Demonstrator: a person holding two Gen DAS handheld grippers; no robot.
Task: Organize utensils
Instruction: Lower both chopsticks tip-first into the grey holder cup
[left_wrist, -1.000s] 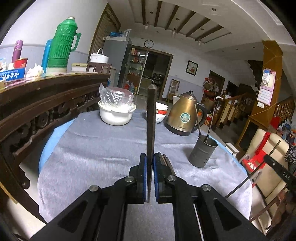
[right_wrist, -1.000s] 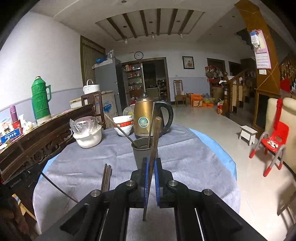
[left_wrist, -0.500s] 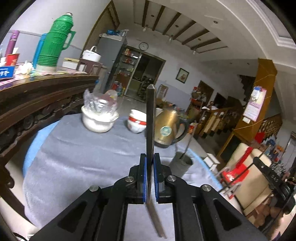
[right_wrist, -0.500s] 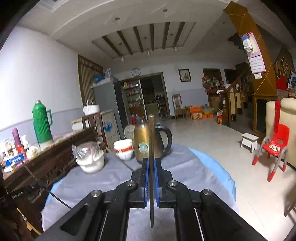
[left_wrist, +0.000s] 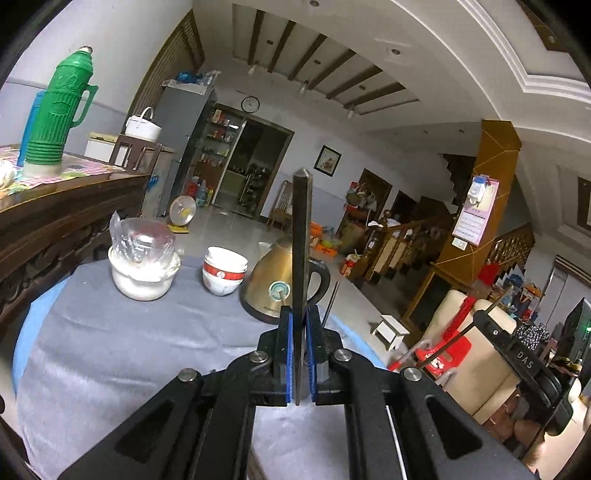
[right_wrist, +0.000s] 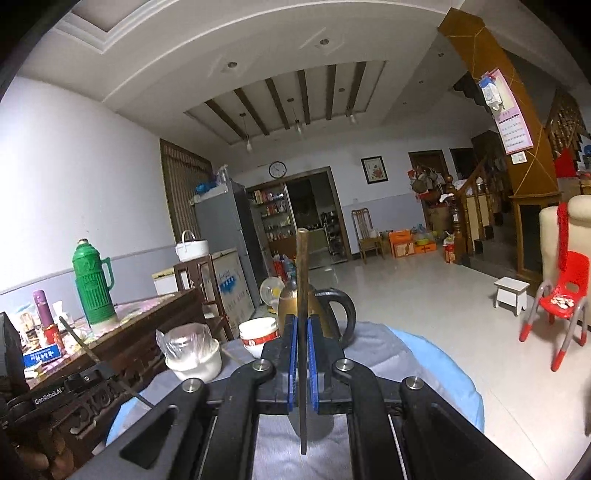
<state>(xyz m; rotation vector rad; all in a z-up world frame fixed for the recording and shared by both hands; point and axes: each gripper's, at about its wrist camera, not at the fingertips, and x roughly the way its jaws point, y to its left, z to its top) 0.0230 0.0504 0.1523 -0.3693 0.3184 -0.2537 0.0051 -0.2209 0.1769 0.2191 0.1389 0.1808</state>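
Nearest the left wrist camera, the left gripper (left_wrist: 300, 354) has its blue pads pressed narrow on a dark chopstick (left_wrist: 301, 236) that stands upright between them. In the right wrist view the right gripper (right_wrist: 303, 363) likewise pinches a second chopstick (right_wrist: 302, 280), brownish and upright, its lower end hanging below the pads. Both sticks are clear of the grey cloth (left_wrist: 110, 350) that covers the round table.

Just behind the right gripper's pads, a grey rounded shape (right_wrist: 314, 424) shows low down; it is probably the utensil cup, but it is mostly hidden. In the left view the cup is covered by the pads, and only thin stems (left_wrist: 330, 302) rising beside the kettle hint at it.

Farther back stand a gold kettle (left_wrist: 273, 280), a stack of red-and-white bowls (left_wrist: 223, 271) and a white bowl covered in plastic wrap (left_wrist: 142, 269).

The step in hand appears to be carrying both chopsticks to the cup. To do it well, each stick should stay vertical, come over the cup's mouth before going down, avoid the stems already inside, and be let go only once its tip is well within the rim, one hand at a time so the grippers do not collide.
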